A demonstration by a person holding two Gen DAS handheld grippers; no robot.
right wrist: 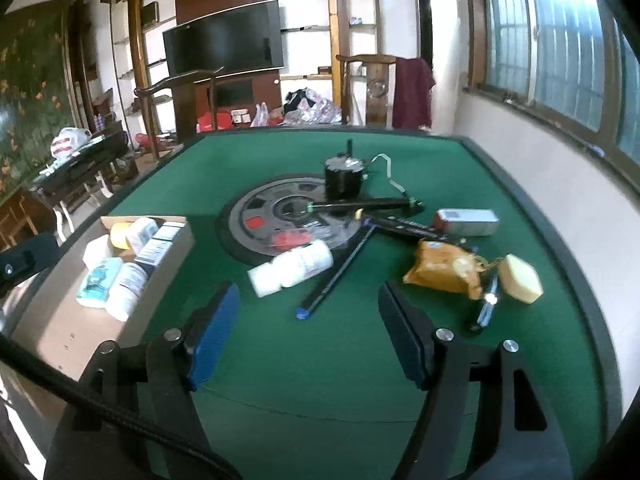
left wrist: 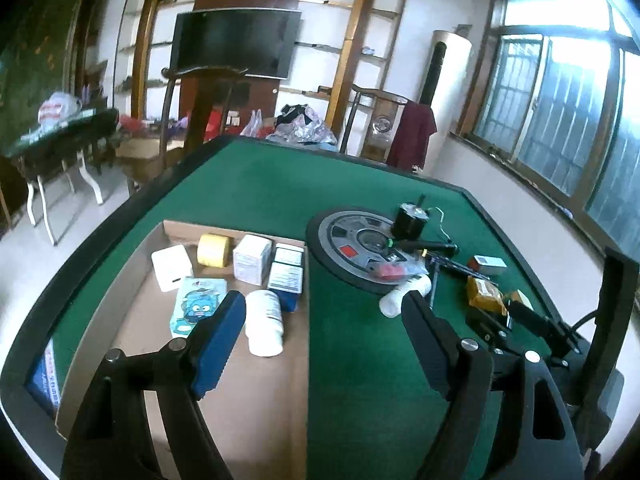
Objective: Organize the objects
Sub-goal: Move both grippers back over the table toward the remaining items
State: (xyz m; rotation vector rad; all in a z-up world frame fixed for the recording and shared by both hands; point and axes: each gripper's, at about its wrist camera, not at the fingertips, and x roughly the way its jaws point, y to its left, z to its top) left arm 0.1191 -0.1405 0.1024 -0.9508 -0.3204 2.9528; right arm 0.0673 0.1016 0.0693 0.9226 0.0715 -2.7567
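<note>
Both tools gape wide with nothing between their pads: the left tool (left wrist: 324,316) hangs over the cardboard tray's (left wrist: 256,392) right edge, the right tool (right wrist: 308,312) over bare green bench (right wrist: 320,368). The tray holds seven items: one white bottle (left wrist: 264,326), one yellow roll (left wrist: 214,249), five small boxes and packets. A second white bottle (right wrist: 290,267) lies on the bench just ahead of the right tool, beside one orange packet (right wrist: 442,270).
</note>
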